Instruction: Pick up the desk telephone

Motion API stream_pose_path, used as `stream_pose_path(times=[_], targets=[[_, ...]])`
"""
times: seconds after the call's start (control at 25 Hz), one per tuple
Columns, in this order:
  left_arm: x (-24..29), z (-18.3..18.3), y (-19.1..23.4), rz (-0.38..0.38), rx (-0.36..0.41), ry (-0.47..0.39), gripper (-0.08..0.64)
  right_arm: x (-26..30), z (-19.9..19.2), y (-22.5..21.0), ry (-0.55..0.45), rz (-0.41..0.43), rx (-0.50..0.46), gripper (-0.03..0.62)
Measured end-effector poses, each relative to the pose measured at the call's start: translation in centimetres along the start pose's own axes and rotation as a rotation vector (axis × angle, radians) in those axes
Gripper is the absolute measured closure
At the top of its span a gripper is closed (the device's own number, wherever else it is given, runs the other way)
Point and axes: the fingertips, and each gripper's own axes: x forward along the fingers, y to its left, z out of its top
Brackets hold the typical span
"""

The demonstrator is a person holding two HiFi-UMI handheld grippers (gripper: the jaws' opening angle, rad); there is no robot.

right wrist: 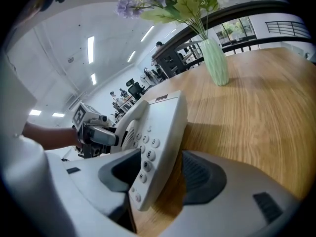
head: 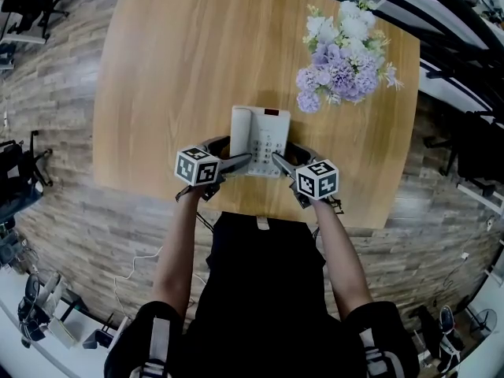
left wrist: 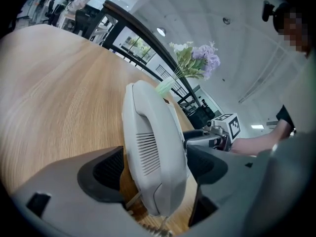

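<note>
Two grippers straddled the desk telephone (head: 266, 136), neither clamped yet.
Left gripper (head: 236, 162) gaped around the handset (left wrist: 155, 147) side and right gripper (head: 281, 164) around the keypad (right wrist: 148, 154) edge, the phone resting near the wooden table's (head: 173, 69) front edge. Closing both evenly and low should keep it level, handset seated.

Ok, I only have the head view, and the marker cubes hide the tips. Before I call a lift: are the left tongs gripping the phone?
Observer: Not yet. In the left gripper view the left tongs straddle the handset, and tabletop shows between it and the pad at that view's left.
Operator: And the right side?
Observer: The right tongs stand open around the keypad edge of the telephone, with a gap at the pad on that view's right.
</note>
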Motion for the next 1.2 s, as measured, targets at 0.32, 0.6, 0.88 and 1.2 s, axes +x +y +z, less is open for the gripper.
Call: stream_pose_path(times=[0.32,0.6,0.88,1.2], targets=[[0.8,0.3,0.0,-0.010,0.018,0.039,0.179,0.6,0.2,0.5,-0.005,0.016,-0.012,0.342],[1.2,0.2,0.2,0.004,0.013,0.064,0.176,1.0,0.1,0.3,-0.003,-0.008,0.000,0.344],[1.5,0.0,0.2,0.005,0.001,0.098,0.170,1.2,0.0,0.0,0.007,-0.014,0.036,0.344],[1.7,0.0,0.2,0.002,-0.009,0.105,0.166,1.3,-0.1,0.0,-0.009,0.029,0.081,0.344]])
